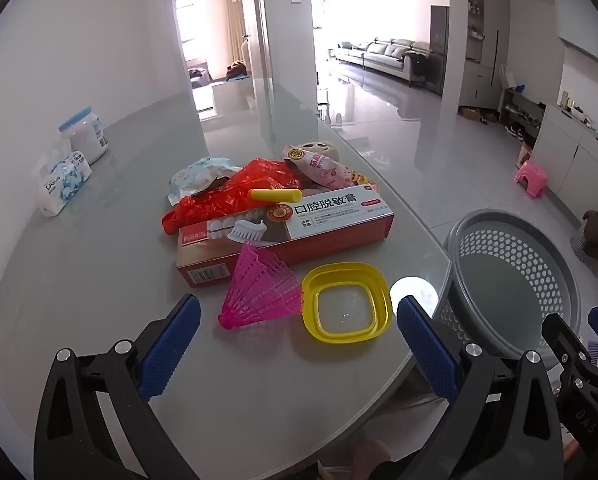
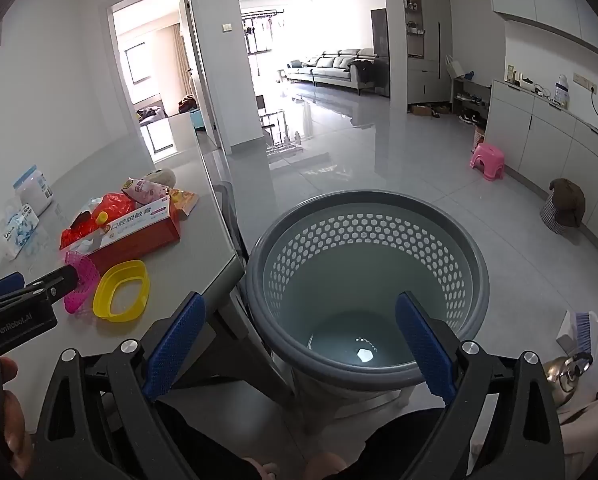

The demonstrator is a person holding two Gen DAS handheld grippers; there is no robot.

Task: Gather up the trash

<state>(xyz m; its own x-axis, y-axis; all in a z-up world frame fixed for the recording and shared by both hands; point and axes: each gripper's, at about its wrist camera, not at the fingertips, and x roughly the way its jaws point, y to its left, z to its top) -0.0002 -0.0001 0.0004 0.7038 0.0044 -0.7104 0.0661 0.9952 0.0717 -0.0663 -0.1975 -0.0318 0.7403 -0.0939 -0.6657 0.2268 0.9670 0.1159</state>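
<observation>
On the grey table (image 1: 79,280) lie a pink shuttlecock (image 1: 261,294), a yellow square lid (image 1: 346,302), a red toothpaste box (image 1: 287,236), a red plastic bag (image 1: 227,196), a yellow tube (image 1: 274,195) and snack wrappers (image 1: 325,168). My left gripper (image 1: 299,344) is open just in front of the shuttlecock and lid. A grey perforated basket (image 2: 367,280) stands beside the table's right edge; it looks empty. My right gripper (image 2: 299,344) is open above the basket's near rim. The left gripper shows in the right wrist view (image 2: 31,292).
A tissue pack (image 1: 61,186) and a white tub (image 1: 85,136) sit at the table's far left. On the tiled floor are a pink stool (image 2: 487,160), a small bin with brown cloth (image 2: 565,206) and a brush with dustpan (image 2: 579,330). Cabinets line the right wall.
</observation>
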